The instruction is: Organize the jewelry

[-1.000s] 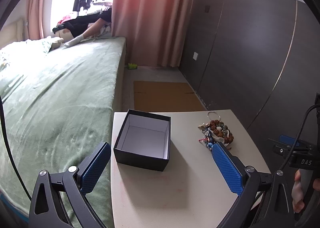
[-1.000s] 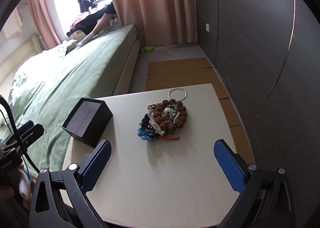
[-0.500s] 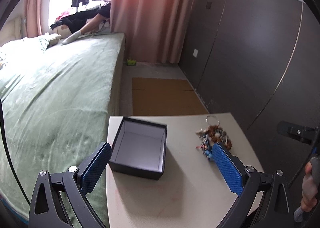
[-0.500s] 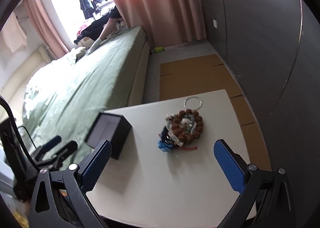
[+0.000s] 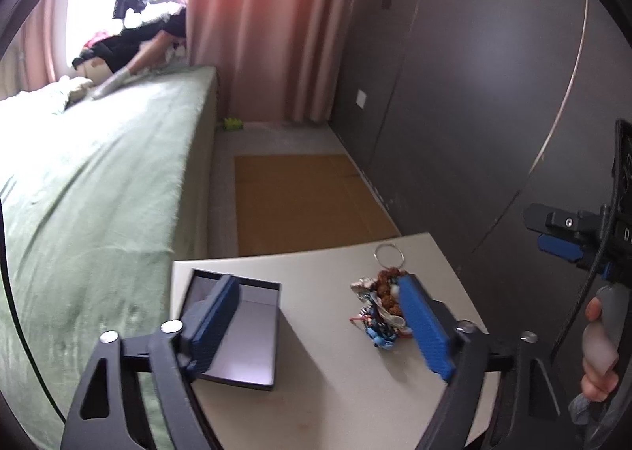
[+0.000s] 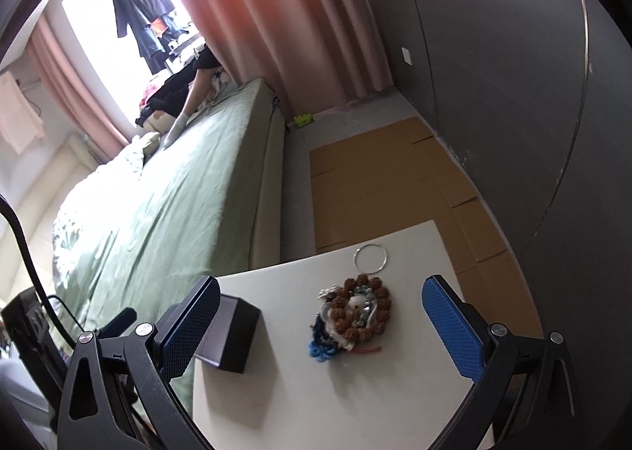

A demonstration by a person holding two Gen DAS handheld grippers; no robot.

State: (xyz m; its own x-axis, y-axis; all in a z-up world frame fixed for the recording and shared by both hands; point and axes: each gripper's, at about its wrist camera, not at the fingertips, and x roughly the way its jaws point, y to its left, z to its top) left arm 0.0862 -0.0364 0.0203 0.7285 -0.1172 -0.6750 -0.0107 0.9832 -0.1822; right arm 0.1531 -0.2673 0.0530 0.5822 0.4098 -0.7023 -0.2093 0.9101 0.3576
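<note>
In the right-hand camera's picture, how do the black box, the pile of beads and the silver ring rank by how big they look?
1. Black box, though a blue pad hides part of it.
2. Pile of beads, close behind; the box sits nearer the camera, so these two are unsure.
3. Silver ring, plainly the smallest.

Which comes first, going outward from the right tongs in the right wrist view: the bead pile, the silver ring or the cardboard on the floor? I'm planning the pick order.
1. Bead pile: on the white table, between the open right tongs, nearest.
2. Silver ring: just beyond the pile, near the table's far edge.
3. Cardboard: on the floor past the table, farthest.
</note>
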